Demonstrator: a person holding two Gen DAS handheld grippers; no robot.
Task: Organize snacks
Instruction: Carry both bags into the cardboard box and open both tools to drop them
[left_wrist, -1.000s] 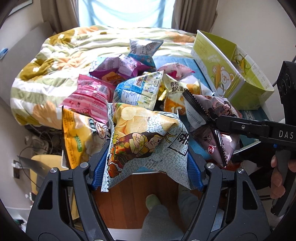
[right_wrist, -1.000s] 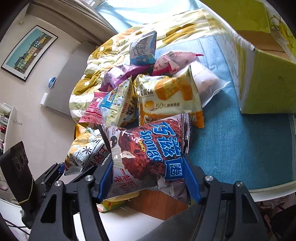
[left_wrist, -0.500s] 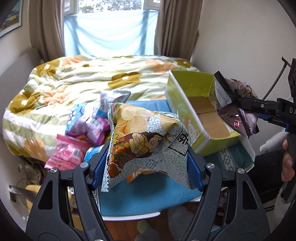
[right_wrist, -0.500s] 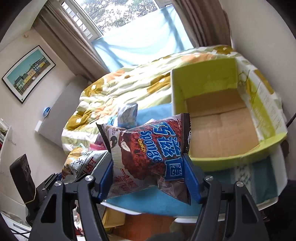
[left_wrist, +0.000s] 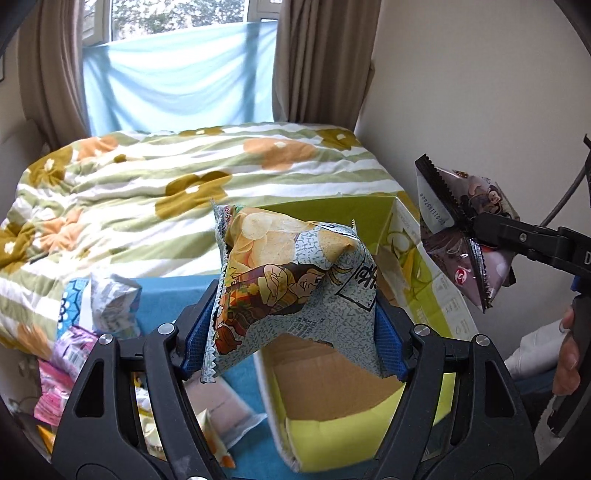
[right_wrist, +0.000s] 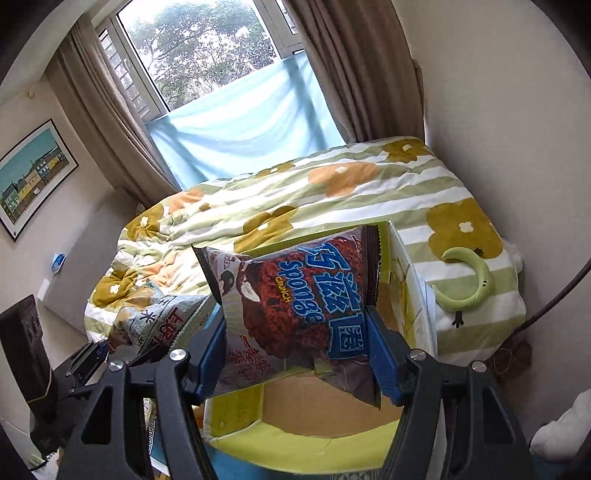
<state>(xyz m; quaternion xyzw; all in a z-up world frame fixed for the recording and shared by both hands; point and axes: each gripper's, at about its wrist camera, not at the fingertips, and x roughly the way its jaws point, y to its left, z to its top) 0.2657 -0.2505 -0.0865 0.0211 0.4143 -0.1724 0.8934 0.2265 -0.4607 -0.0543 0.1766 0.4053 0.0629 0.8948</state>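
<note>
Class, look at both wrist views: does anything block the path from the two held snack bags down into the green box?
Nothing visible does. The chip bag in the left gripper and the Sponge Crunch bag in the right gripper hang over the green box, whose cardboard floor looks bare.

A home bedroom: a bed with a green-striped flowered duvet (right_wrist: 332, 192) sits under a window (right_wrist: 207, 48) with brown curtains (right_wrist: 354, 66), and a framed picture of colourful houses (right_wrist: 31, 173) hangs on the wall.
</note>
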